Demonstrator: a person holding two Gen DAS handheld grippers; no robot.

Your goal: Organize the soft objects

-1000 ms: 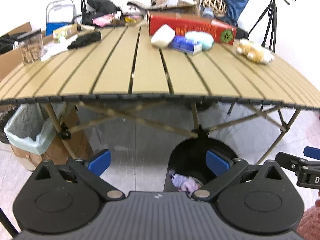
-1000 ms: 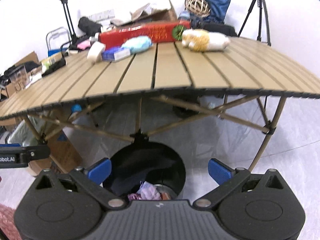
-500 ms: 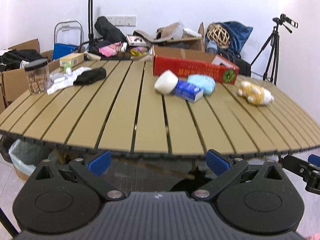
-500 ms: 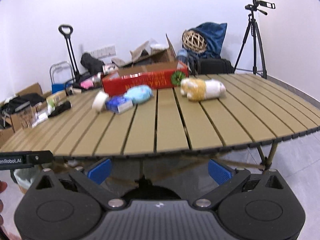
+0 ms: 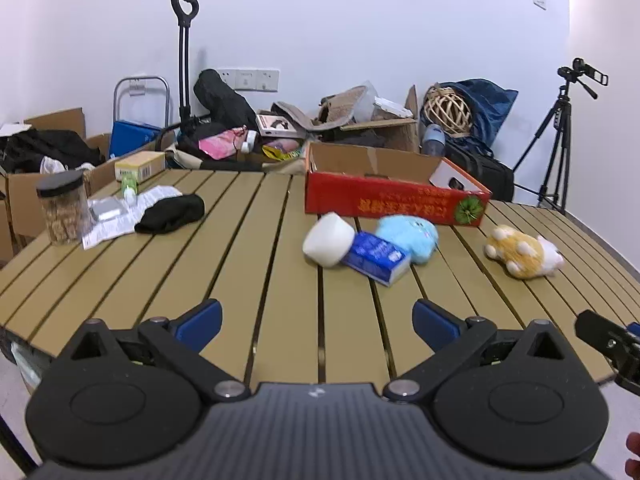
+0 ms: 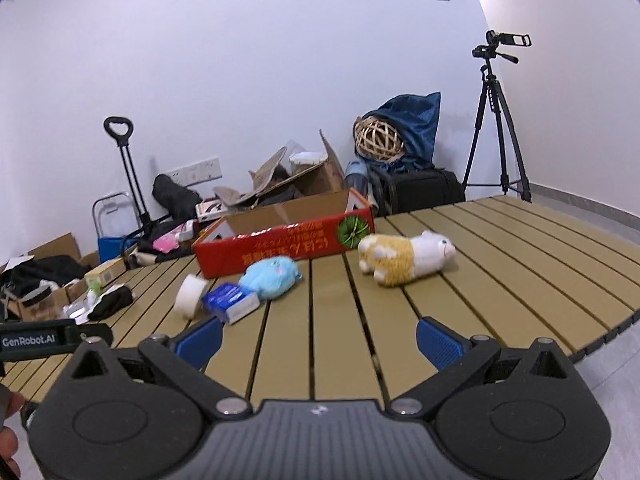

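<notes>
Above the near edge of the slatted tan table (image 5: 280, 280), I hold my left gripper (image 5: 316, 316) and right gripper (image 6: 318, 338) spread wide and empty, blue ribbed pads (image 5: 200, 318) apart. Ahead of the left gripper lie a rounded white foam block (image 5: 328, 240), a glossy blue tissue pack (image 5: 376, 258) touching it, and a fuzzy light-blue plush (image 5: 408, 236) just behind. Ahead of the right gripper, a shaggy yellow-and-white plush animal (image 6: 404, 260) lies on its side. Beyond them stands a long red cardboard box (image 5: 392, 200), open-topped. Far to my left rest a limp black cloth (image 5: 170, 214) and a clear black-lidded jar (image 5: 64, 212).
</notes>
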